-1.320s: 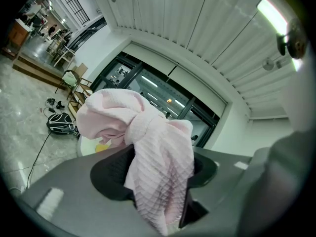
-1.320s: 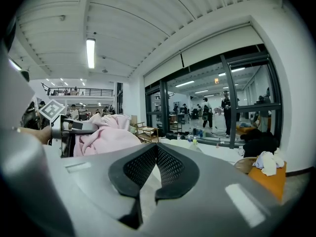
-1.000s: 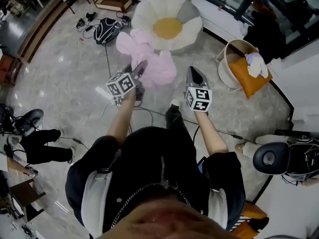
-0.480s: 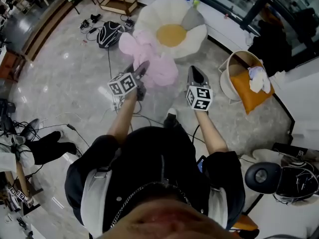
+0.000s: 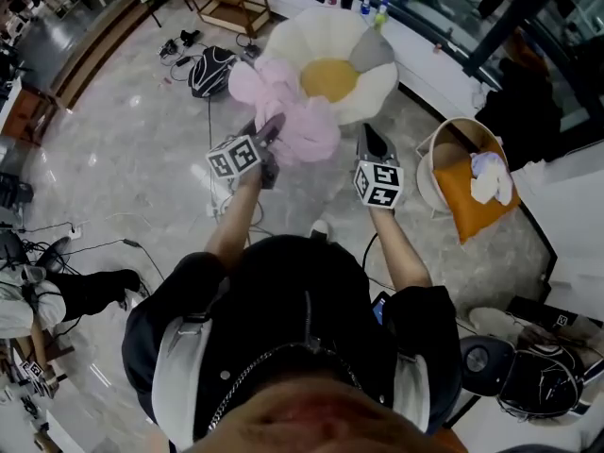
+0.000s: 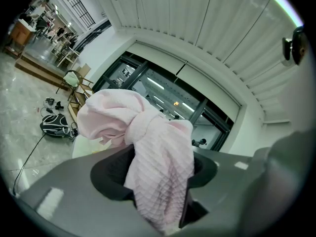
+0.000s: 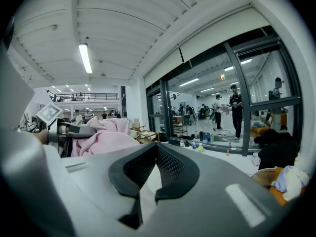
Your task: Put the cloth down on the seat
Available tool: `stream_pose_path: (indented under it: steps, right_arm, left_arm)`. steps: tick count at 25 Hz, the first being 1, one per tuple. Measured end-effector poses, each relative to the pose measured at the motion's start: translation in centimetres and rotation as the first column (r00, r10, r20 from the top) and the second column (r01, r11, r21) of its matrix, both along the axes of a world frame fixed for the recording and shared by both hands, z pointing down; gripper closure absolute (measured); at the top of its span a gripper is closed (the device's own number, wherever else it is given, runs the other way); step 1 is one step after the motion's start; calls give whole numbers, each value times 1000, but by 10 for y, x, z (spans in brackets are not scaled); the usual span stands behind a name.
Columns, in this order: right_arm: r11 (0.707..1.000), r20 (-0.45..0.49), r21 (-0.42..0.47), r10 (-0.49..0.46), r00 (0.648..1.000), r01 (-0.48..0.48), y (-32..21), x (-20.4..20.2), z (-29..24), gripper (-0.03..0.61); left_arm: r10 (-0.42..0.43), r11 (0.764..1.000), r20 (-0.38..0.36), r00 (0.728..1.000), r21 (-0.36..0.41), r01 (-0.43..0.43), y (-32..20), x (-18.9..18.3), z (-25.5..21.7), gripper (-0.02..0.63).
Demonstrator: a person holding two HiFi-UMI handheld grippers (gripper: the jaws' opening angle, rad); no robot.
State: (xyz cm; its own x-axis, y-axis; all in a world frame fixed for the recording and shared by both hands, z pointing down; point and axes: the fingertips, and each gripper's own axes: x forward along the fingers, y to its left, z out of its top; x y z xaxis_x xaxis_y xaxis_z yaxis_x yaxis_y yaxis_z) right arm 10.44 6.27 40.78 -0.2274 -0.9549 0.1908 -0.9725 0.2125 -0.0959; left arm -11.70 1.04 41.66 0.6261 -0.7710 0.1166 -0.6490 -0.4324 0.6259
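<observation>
Left gripper (image 5: 270,128): jaws clamped on a gathered fold of the pink cloth (image 6: 159,147), the rest bunched in a knot-like lump above and beyond the pads. The cloth is held aloft by the near-left edge of the flower-shaped seat (image 5: 283,36) and has not been laid down.

Right gripper (image 5: 374,142): jaw tips together, nothing held.

Assessment: the waffle-textured fabric looks light, limp and non-fragile, and should drape and collapse on release. The present pinch on bunched material appears adequate; a loose edge could slip.

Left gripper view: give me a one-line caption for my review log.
Left gripper clamped on a bunched pink cloth, held up before a glazed wall.
</observation>
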Motion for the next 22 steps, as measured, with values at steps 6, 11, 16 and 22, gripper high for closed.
stream_pose_path:
  steps: [6, 11, 16, 22]
  right_arm:
    - [1000, 3, -4, 0, 1000, 0, -20, 15, 7, 577]
    - [1000, 4, -23, -15, 1000, 15, -28, 20, 24, 577]
    - [999, 10, -28, -32, 999, 32, -40, 17, 27, 577]
    - [998, 8, -53, -43, 999, 43, -63, 20, 34, 577]
  left_arm:
    - [-16, 1000, -2, 1000, -3, 16, -15, 11, 5, 354]
    - [-30, 999, -7, 1000, -16, 30, -18, 17, 18, 354]
    - [-51, 998, 0, 999, -29, 51, -27, 14, 26, 354]
    - [-69, 997, -1, 998, -46, 69, -49, 12, 29, 354]
